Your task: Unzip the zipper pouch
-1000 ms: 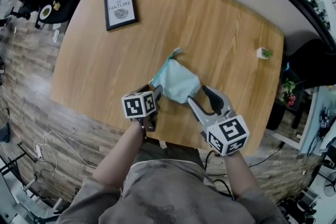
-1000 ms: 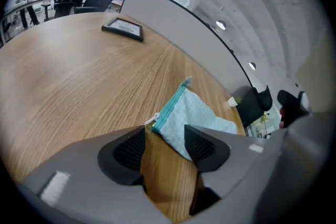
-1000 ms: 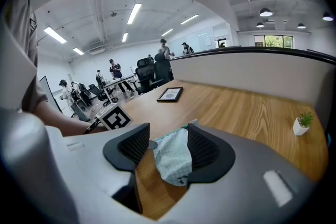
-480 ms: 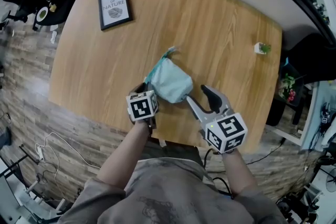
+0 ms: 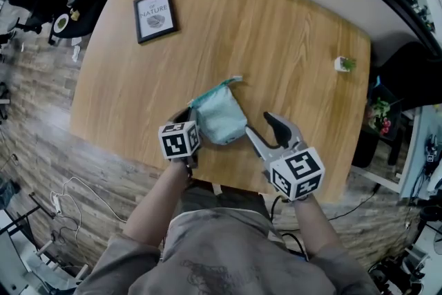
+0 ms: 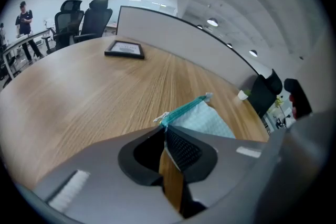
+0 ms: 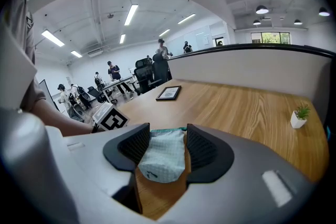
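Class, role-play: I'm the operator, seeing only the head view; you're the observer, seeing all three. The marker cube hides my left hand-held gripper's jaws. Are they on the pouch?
Observer: Yes. Its own view shows the left hand-held gripper has just closed its jaws, pinching a corner of the pouch at the teal zipper end.
Operator: And the right one?
Observer: The right hand-held gripper is open; its view frames the pouch between the pads, unsqueezed.
Operator: The pull?
Observer: A small pale tab sticks out there; whether it's the pull, I can't tell.
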Demonstrator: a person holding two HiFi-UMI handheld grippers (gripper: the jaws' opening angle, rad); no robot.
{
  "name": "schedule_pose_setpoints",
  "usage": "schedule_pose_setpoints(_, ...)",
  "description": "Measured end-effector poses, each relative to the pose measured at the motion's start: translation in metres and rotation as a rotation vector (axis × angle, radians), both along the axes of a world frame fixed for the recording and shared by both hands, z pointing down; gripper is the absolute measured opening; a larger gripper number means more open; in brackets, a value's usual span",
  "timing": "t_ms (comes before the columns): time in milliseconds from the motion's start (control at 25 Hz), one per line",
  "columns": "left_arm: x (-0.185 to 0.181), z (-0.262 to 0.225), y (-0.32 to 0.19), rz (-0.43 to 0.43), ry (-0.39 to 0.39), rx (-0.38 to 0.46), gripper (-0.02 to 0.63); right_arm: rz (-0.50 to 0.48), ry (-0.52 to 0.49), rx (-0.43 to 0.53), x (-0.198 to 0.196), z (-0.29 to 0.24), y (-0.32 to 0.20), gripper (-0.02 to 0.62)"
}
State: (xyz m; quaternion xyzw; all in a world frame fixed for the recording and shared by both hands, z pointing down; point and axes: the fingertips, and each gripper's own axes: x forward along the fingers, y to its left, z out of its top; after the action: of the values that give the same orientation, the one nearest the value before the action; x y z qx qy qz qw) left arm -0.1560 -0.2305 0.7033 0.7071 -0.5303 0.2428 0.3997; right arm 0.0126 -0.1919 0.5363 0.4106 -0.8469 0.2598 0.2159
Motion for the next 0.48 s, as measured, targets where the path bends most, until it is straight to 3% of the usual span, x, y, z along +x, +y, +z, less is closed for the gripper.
schedule_pose_setpoints(160, -0.007, -0.044, -0.013, 0.13, -0.057, 0.186, 0.017, -0.001, -0.002, 0.042, -0.003, -0.017, -0.006, 0.212)
schedule_pose_setpoints(320, -0.011, -0.104, -0.02, 0.294, -0.205, 0.402, 0.017, 0.002, -0.011, 0.092, -0.007, -0.04, -0.012, 0.212)
schedule_pose_setpoints(480, -0.017, -0.158, -0.023, 0.382, -0.319, 0.55, 0.015, 0.003, -0.027, 0.154, -0.01, -0.069, -0.018, 0.212)
